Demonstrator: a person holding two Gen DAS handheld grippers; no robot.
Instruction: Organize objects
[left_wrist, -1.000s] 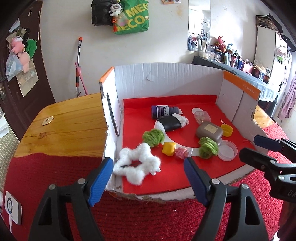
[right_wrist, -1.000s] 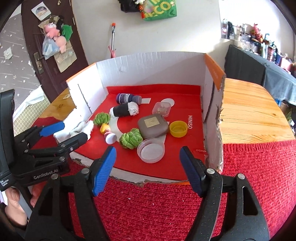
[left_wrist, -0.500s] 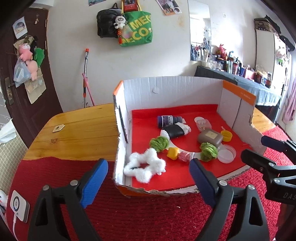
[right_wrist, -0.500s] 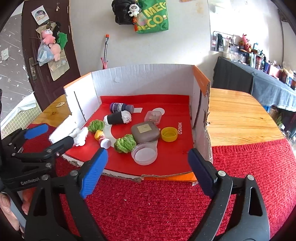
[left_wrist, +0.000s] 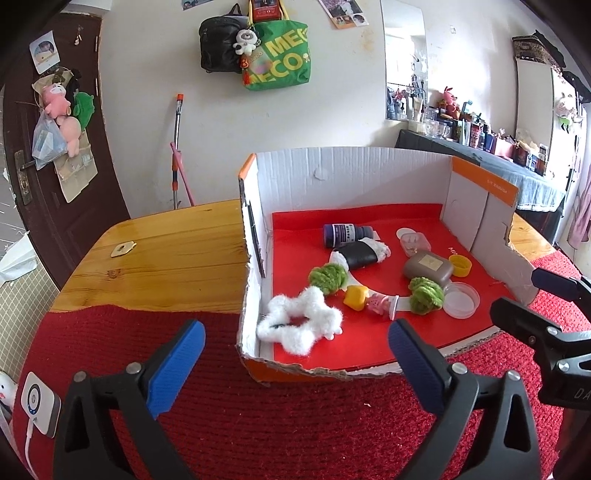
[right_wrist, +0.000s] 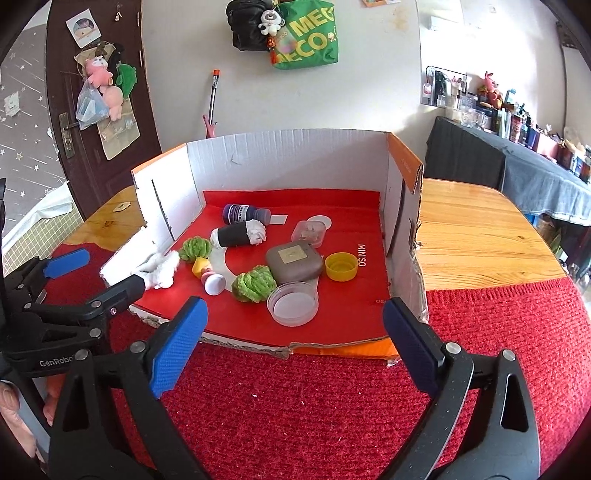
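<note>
A box (left_wrist: 354, 173) sits on a table (left_wrist: 166, 258), its front edge over a cloth (left_wrist: 258, 424). Inside, a bottle (left_wrist: 345, 234) lies at the back, a roll (left_wrist: 360, 254) just before it. 2 pompoms (left_wrist: 328, 278) flank a block (left_wrist: 355, 297) and a small toy (left_wrist: 380, 303). A scrunchie (left_wrist: 299, 325) lies front-left, a case (left_wrist: 427, 266), cap (left_wrist: 461, 266) and dish (left_wrist: 461, 300) to the right.

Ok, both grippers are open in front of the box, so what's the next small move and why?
Probably ease the left gripper forward over the fluffy white scrunchie. Its jaws are open and empty, short of the box, and the scrunchie is the item closest to that front left corner. The right gripper is open too.
</note>
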